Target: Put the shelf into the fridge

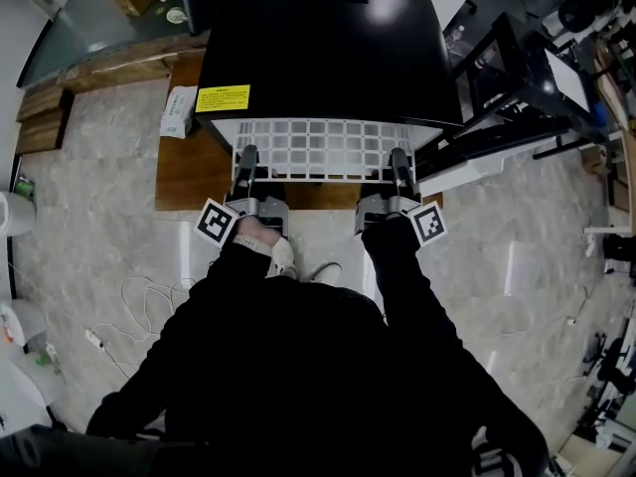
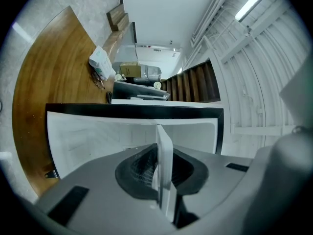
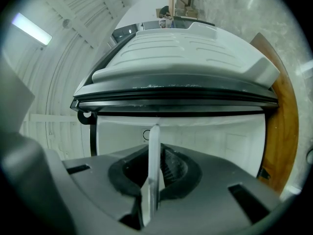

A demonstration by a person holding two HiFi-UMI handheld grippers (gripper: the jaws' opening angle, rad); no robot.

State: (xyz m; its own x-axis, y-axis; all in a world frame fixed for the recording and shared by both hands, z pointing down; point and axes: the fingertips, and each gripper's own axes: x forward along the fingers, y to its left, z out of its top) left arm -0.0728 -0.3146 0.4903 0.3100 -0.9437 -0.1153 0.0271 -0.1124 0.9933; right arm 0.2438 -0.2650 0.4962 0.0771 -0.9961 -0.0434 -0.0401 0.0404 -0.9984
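left claw (image 1: 245,159) and right claw (image 1: 399,159): both narrow, each clamped on the near edge of the white wire shelf (image 1: 316,147), one toward each end. the shelf's far part sits under the top of the black fridge (image 1: 318,48). its near part sticks out of the opening, over the wooden platform (image 1: 184,182). the door (image 1: 477,152) stands open on your right.

risks, judged from here:
- uneven push: if one hand leads, the shelf skews and a far corner can jam against a side wall of the white cavity.
- wrong height: the side ledges do not show from above. if the shelf rides over or under them, it may tilt or drop when you let go.
- thin grip: each claw pinches only a slim edge, so a jam could twist the shelf out of the pads.
- claw bodies may meet the fridge front before the shelf is home. letting go early would leave it part out and block the door.

writing:
- yellow label (image 1: 223,98) on the fridge top, near left corner: dark print, too small to read.
- cubes (image 1: 217,223) on the claws: black-and-white square patterns, no words.
- pale packet (image 1: 179,112) on the platform, left of the fridge: print not legible.
- no brand readable.
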